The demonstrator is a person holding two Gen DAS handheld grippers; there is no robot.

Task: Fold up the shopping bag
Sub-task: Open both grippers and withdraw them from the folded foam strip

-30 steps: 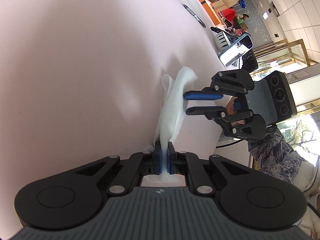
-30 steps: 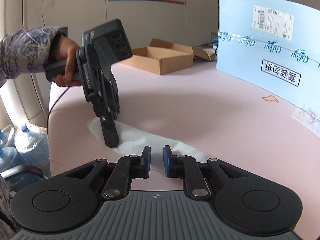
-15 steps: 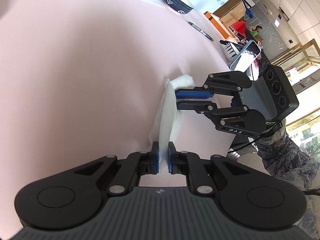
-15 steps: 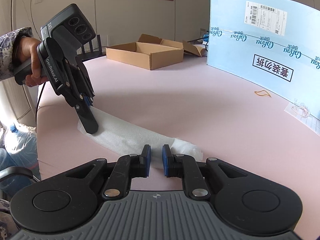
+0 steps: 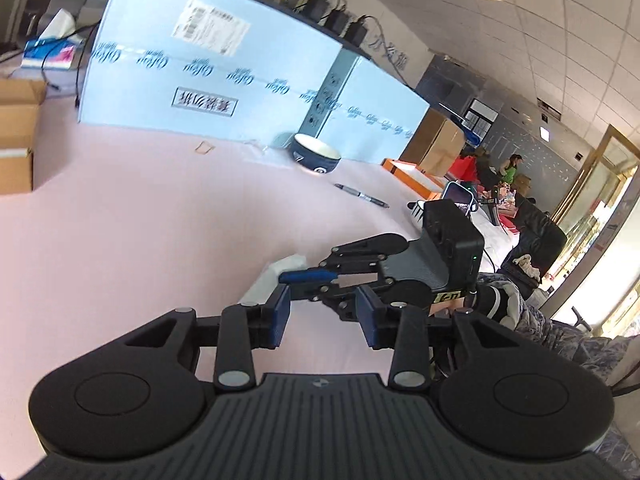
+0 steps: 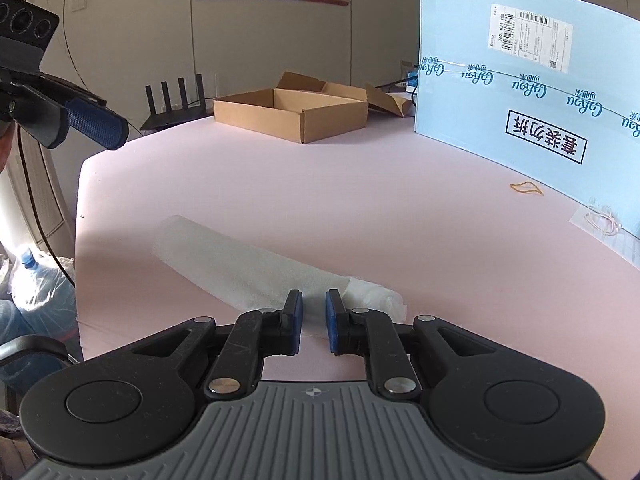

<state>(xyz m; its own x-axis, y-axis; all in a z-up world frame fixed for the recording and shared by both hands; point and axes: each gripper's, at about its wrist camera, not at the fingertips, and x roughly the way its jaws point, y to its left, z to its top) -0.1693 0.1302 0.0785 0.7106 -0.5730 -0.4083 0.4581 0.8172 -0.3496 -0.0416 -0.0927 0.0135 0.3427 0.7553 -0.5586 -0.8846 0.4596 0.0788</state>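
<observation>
The white shopping bag (image 6: 240, 268) lies on the pink table (image 6: 360, 208) as a long folded strip; its end also shows in the left wrist view (image 5: 280, 270). My right gripper (image 6: 314, 312) hovers low over the strip's near end, its jaws a narrow slit apart with nothing pinched between them. Its blue finger (image 5: 308, 276) reaches over the bag end. My left gripper (image 5: 324, 312) is raised off the table and clear of the bag, its jaws opening with nothing between them. One of its blue pads (image 6: 96, 124) shows at the upper left.
A tall light-blue carton (image 6: 540, 100) stands along the right and an open cardboard box (image 6: 292, 116) at the back. A rubber band (image 6: 526, 188), a dark bowl (image 5: 318, 156) and a pen (image 5: 362, 196) lie on the table. Water bottles (image 6: 32, 280) stand below the left table edge.
My left gripper let go of the bag's far end, rose and swung away from the table, and its jaws widened. The bag now lies flat. My right gripper kept still.
</observation>
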